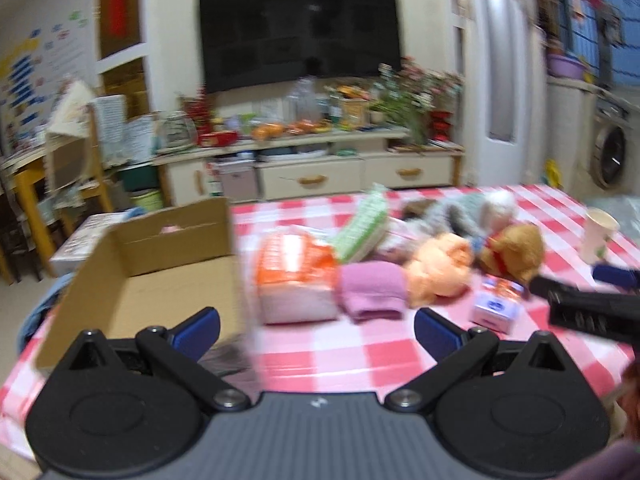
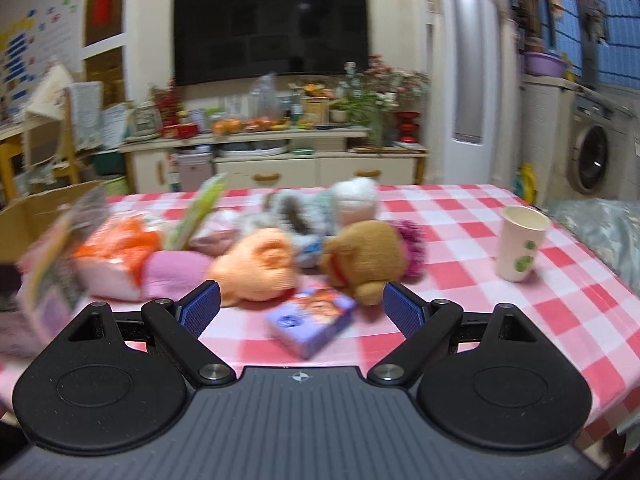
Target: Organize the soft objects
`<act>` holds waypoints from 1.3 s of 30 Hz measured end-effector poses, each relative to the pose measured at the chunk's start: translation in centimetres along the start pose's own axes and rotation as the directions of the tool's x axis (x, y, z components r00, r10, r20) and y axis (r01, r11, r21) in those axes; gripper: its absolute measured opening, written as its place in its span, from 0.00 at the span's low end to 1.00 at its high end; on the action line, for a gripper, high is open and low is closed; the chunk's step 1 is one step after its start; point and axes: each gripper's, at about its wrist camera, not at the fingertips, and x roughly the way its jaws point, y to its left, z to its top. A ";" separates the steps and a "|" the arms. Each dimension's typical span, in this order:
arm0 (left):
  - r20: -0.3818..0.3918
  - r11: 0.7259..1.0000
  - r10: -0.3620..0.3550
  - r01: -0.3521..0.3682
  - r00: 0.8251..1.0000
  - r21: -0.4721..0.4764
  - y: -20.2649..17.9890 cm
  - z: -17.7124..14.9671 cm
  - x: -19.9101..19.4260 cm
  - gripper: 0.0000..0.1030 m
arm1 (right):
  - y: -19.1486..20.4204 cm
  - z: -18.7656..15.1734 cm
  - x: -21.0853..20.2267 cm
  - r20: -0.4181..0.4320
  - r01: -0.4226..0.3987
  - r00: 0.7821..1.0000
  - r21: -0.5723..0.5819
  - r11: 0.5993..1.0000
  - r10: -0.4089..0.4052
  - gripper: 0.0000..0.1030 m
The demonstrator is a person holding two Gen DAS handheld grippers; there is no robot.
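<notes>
A pile of soft things lies on the red-checked table [image 1: 360, 352]: an orange and white pack [image 1: 296, 276], a folded pink cloth [image 1: 372, 292], an orange plush [image 1: 440, 272], a brown bear [image 1: 516, 252] and a grey-white plush [image 1: 472, 212]. An open cardboard box [image 1: 160, 272] stands left of them. My left gripper [image 1: 316, 332] is open and holds nothing, just short of the pink cloth. My right gripper [image 2: 302, 312] is open too, with a small purple box [image 2: 312, 320] lying on the table between its fingers. Beyond it sit the orange plush [image 2: 260, 264] and brown bear [image 2: 364, 260].
A paper cup [image 2: 520, 248] stands at the right of the table. A green pack [image 2: 200, 212] leans in the pile and a magenta fuzzy thing [image 2: 412, 248] sits behind the bear. A blurred pink-grey packet [image 2: 52, 272] shows at the left. A TV cabinet [image 2: 280, 168] stands beyond.
</notes>
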 end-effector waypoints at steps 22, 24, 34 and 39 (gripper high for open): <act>-0.175 0.867 -0.356 0.395 0.918 0.305 -16.1 -1.2 11.9 0.99 | -7.3 2.4 9.0 -0.075 -0.125 0.988 0.102 0.987 0.133 1.00; -0.184 0.862 -0.366 0.407 0.912 0.304 -16.5 -0.9 13.0 0.97 | -7.0 2.7 9.6 -0.077 -0.150 0.985 0.083 0.985 0.156 1.00; -0.280 0.843 -0.426 0.490 0.860 0.222 -17.1 -0.1 16.3 0.74 | -4.2 3.8 11.8 -0.115 -0.237 0.967 -0.068 0.969 0.229 1.00; -0.301 0.854 -0.425 0.489 0.854 0.179 -17.1 -0.2 16.8 0.55 | -4.3 3.9 12.1 -0.149 -0.271 0.954 -0.046 0.962 0.261 1.00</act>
